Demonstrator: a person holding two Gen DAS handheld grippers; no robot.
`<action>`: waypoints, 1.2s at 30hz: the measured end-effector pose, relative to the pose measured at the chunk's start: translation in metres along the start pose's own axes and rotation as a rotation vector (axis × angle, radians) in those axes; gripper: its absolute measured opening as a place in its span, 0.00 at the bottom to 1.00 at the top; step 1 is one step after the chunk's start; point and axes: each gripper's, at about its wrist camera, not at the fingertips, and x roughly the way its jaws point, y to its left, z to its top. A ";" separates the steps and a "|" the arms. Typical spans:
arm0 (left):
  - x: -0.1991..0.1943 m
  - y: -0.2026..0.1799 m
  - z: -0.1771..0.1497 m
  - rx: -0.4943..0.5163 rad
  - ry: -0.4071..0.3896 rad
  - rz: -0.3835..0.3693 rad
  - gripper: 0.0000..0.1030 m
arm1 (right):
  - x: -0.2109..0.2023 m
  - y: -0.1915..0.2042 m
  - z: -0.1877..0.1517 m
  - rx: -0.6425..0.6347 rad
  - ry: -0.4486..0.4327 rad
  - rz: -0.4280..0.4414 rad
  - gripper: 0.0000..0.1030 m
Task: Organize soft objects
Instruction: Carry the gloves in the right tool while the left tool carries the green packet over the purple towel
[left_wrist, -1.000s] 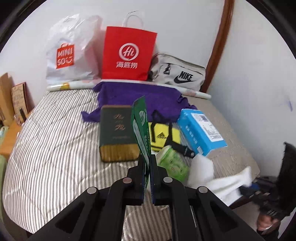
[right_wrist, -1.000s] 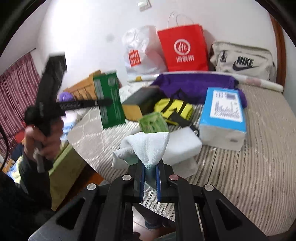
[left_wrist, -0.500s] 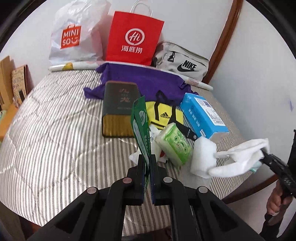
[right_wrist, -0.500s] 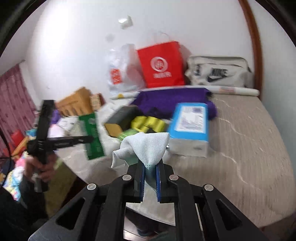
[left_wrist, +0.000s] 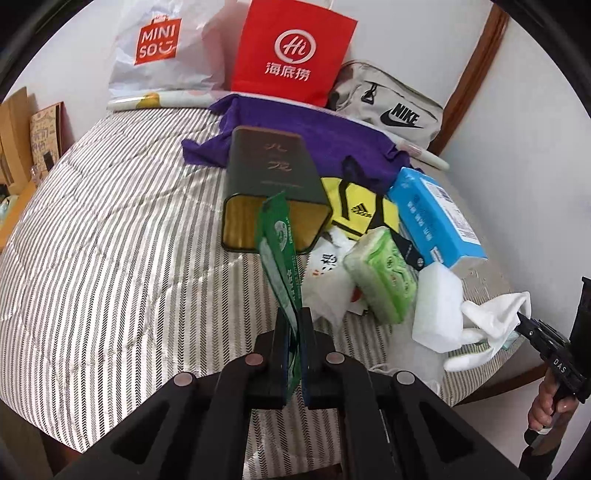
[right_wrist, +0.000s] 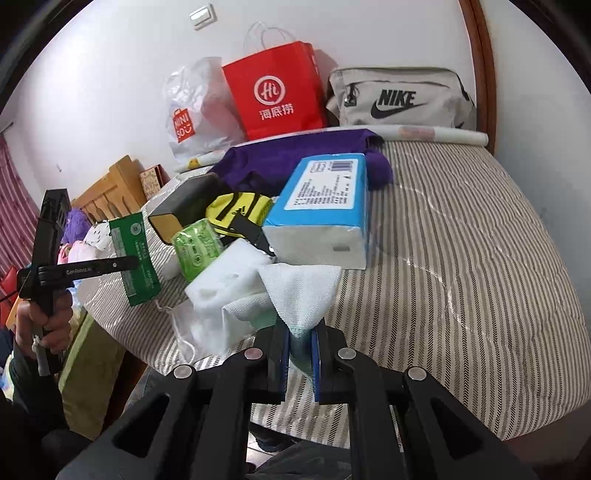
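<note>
My left gripper is shut on a flat green packet and holds it upright above the striped bed. The packet also shows in the right wrist view. My right gripper is shut on a white cloth, held over the bed's near edge; the cloth also shows in the left wrist view. On the bed lie a white sponge block, a green tissue pack, a blue tissue pack, a yellow Adidas bag and a purple cloth.
A dark green tin box lies mid-bed. A red paper bag, a white Miniso bag and a grey Nike bag stand against the back wall. A white plastic bag lies near the tissue pack.
Both grippers have come closer over the bed with their loads. The right gripper swung back toward the pile with the white cloth.
</note>
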 end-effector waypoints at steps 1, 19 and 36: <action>0.000 0.002 0.001 -0.007 0.002 0.002 0.05 | 0.001 -0.001 0.001 0.002 0.001 0.005 0.09; -0.036 0.002 0.063 -0.017 -0.058 -0.059 0.05 | -0.013 0.020 0.095 -0.102 -0.051 0.083 0.09; 0.023 0.007 0.207 -0.007 -0.059 -0.064 0.05 | 0.090 0.030 0.233 -0.180 -0.077 0.009 0.09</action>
